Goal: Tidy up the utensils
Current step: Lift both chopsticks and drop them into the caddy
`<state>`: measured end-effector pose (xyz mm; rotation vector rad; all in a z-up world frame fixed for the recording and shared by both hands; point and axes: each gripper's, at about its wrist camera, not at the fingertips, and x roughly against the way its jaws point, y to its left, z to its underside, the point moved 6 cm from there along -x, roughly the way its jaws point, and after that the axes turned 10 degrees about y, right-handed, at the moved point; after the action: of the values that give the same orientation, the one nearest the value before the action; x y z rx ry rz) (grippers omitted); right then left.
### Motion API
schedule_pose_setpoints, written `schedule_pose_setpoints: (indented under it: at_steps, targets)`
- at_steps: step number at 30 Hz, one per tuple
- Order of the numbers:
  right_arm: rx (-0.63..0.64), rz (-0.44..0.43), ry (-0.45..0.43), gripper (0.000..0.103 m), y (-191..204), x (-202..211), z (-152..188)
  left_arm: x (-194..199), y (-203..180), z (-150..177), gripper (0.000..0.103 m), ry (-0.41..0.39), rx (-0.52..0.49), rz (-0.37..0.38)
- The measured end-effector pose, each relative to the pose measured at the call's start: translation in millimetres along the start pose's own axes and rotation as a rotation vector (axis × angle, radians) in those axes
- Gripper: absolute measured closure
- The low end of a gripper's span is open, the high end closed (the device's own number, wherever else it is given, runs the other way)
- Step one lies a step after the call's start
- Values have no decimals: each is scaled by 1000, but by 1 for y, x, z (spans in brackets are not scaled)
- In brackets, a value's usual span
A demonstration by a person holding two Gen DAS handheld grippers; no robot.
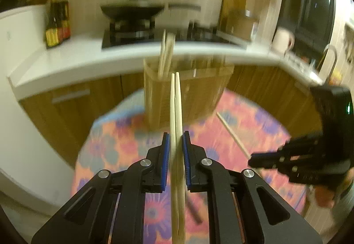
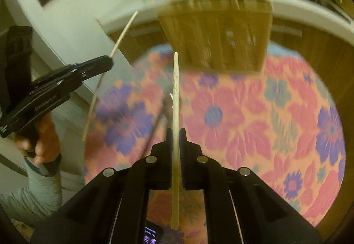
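The left hand-held gripper (image 1: 176,149) is clenched on a pair of pale wooden chopsticks (image 1: 176,109), their tips pointing toward the tall bamboo utensil holder (image 1: 188,93) that stands on the round desk with the pink and purple floral cloth (image 1: 254,124). The right hand-held gripper (image 2: 176,140) grips a single pale wooden chopstick (image 2: 176,93) above the same desk, short of the holder. More chopsticks (image 1: 165,56) already stand in the holder's left compartment.

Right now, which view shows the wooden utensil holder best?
The right wrist view: the wooden utensil holder shows its whole front, though blurred. In the left wrist view the pale chopsticks held in the left gripper cross it.
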<state>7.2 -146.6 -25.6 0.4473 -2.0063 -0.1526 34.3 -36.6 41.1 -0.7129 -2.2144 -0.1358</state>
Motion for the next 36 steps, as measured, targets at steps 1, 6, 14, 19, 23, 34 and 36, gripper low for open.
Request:
schedule_pose_setpoints:
  at_steps: [1, 6, 14, 19, 23, 34, 36]
  targets:
    - [10, -9, -42, 99, 3, 12, -7, 7, 0, -12, 93, -38, 10, 10]
    - [31, -22, -206, 99, 0, 59, -39, 23, -1, -59, 93, -159, 31, 33]
    - [-5, 169, -439, 99, -34, 113, -99, 10, -3, -121, 93, -273, 47, 44]
    - [-27, 286, -519, 99, -57, 113, -137, -11, 4, -150, 93, -301, 66, 42]
    - [-39, 270, -567, 99, -69, 104, -164, -24, 6, -167, 93, -357, 63, 16]
    - [-60, 387, -725, 99, -97, 64, -189, -63, 25, -172, 93, -472, 95, -103]
    - [-51, 398, -730, 99, -97, 60, -189, -68, 28, -171, 93, -479, 100, -118]
